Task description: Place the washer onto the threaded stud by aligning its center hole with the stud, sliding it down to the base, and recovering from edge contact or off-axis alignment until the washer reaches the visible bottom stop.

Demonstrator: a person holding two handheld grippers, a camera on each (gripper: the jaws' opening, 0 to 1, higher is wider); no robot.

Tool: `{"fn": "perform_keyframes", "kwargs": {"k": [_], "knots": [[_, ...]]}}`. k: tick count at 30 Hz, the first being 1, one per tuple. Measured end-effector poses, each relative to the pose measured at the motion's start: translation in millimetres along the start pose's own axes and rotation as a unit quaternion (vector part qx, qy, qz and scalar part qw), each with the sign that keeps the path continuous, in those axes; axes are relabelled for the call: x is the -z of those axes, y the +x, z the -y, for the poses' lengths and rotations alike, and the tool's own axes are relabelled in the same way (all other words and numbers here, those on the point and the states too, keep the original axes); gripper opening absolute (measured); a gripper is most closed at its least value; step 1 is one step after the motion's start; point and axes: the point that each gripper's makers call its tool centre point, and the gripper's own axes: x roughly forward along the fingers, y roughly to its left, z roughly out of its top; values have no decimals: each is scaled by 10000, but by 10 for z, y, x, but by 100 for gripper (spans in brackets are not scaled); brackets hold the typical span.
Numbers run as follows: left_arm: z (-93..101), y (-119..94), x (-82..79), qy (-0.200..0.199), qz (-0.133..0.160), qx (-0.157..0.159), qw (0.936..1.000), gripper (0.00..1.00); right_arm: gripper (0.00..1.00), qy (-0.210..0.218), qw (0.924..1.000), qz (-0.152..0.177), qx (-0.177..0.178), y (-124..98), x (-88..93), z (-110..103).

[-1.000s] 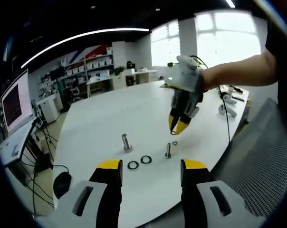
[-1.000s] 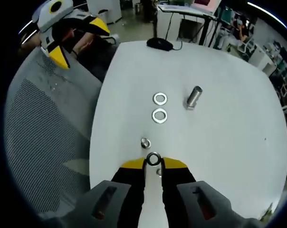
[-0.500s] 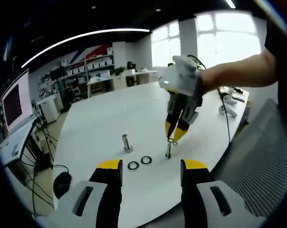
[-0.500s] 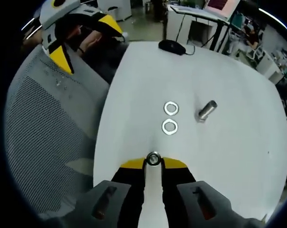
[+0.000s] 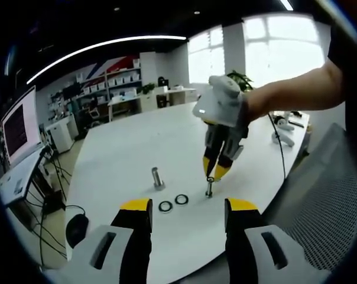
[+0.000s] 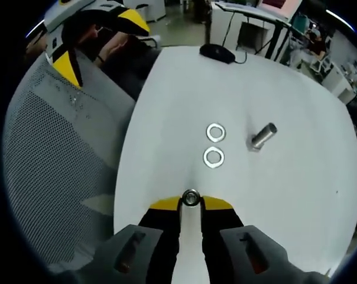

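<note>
Change: right gripper has descended from above to the stud at frame centre | Washer clenched in its jaws, at the stud top | Left gripper released, idle | Assessment: alignment achieved, seating pending.

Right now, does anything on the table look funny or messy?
Nothing stands out. The right gripper holds a washer over the upright stud. Two spare washers lie flat beside a bigger bolt, which also stands upright.
</note>
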Motion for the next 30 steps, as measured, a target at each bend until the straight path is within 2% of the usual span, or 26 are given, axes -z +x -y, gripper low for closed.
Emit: {"fn": "perform_keyframes", "kwargs": {"k": [14,30], "knots": [[12,10,1,-12,-28,17,10000,47,14,28,9999,-104,-71,138,63,4],[19,19,31,-19,-58,41,10000,47,14,-108,9987,-498,-88,448,180,-24]]}}
